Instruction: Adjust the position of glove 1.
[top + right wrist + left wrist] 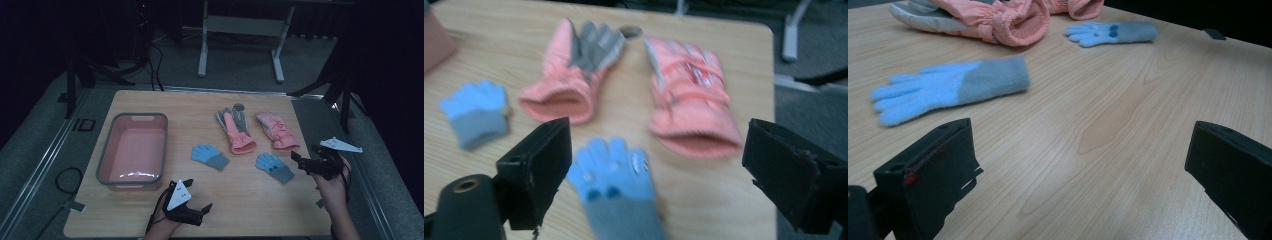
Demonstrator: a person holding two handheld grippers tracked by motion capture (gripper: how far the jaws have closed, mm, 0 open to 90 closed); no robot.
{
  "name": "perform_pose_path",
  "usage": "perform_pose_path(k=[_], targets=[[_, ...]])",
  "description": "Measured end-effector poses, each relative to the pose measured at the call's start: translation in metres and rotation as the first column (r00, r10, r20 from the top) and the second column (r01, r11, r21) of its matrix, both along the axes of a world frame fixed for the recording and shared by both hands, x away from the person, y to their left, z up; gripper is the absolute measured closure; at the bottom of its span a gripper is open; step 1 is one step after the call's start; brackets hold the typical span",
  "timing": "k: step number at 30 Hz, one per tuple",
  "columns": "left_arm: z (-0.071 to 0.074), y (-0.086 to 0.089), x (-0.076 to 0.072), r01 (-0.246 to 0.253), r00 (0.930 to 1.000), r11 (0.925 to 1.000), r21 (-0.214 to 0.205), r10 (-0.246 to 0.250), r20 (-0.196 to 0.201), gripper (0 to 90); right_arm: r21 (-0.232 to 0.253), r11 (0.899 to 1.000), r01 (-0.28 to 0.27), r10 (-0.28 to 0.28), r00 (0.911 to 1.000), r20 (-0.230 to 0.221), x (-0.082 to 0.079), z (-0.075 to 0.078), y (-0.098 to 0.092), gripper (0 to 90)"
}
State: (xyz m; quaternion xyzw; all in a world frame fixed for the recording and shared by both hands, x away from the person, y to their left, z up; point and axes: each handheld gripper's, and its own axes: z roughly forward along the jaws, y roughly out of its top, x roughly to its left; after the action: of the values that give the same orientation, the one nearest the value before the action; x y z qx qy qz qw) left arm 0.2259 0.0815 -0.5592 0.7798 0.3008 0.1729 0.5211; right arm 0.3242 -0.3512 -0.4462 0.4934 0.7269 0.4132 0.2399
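Blue knit gloves with grey cuffs lie flat on the wooden table (150,102), two of them: one blue glove (210,156) sits just left of the frame's centre in the high view, the other blue glove (274,167) lower and to the right of centre, the two well apart. Above them, toward the upper middle of that frame, lie two pink ski gloves, one palm-up showing a grey palm (235,130), the other pink glove (277,131) just to its right. A pink tub with a grey rim (114,131) stands at the left of the table.

The right tongs (303,161) hover at the right of the high view, just beside the right-hand blue glove; in the right gripper view their jaws stand wide apart with that glove at the bottom centre between them, nothing gripped. The left tongs (199,199) are low over the table at the bottom of the high view, below the left-hand blue glove. In the left gripper view their jaws are also wide apart over bare wood, with that glove in the upper left.
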Motion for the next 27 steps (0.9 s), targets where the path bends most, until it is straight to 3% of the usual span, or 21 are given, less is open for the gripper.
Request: perform_pose_path(k=[7, 14, 17, 22, 27], targets=[[0.0, 0.0, 0.0, 0.004, 1.0, 1.0, 0.001, -0.004, -0.003, 0.2, -0.013, 0.994, -0.105, 0.105, 0.9943, 0.016, 0.007, 0.021, 0.023, 11.8], [0.0, 0.001, 0.001, 0.007, 0.9999, 1.0, -0.007, -0.007, -0.008, 0.2, -0.045, 0.974, -0.222, 0.223, 0.9743, 0.028, 0.013, 0.036, 0.052, 13.5], [0.0, 0.001, 0.001, 0.007, 0.9999, 0.9999, -0.012, -0.007, -0.011, 0.2, -0.058, 0.967, -0.247, 0.249, 0.9681, 0.03, 0.016, 0.039, 0.062, 13.8], [0.0, 0.0, 0.001, 0.014, 0.9999, 0.9999, 0.0, -0.014, -0.005, 0.2, -0.059, 0.952, -0.301, 0.303, 0.9525, 0.029, 0.022, 0.041, 0.081, 15.6], [0.0, -0.001, 0.0, 0.016, 0.9999, 0.9998, 0.008, -0.016, 0.002, 0.2, -0.062, 0.924, -0.377, 0.379, 0.925, 0.022, 0.029, 0.038, 0.105, 16.0]])
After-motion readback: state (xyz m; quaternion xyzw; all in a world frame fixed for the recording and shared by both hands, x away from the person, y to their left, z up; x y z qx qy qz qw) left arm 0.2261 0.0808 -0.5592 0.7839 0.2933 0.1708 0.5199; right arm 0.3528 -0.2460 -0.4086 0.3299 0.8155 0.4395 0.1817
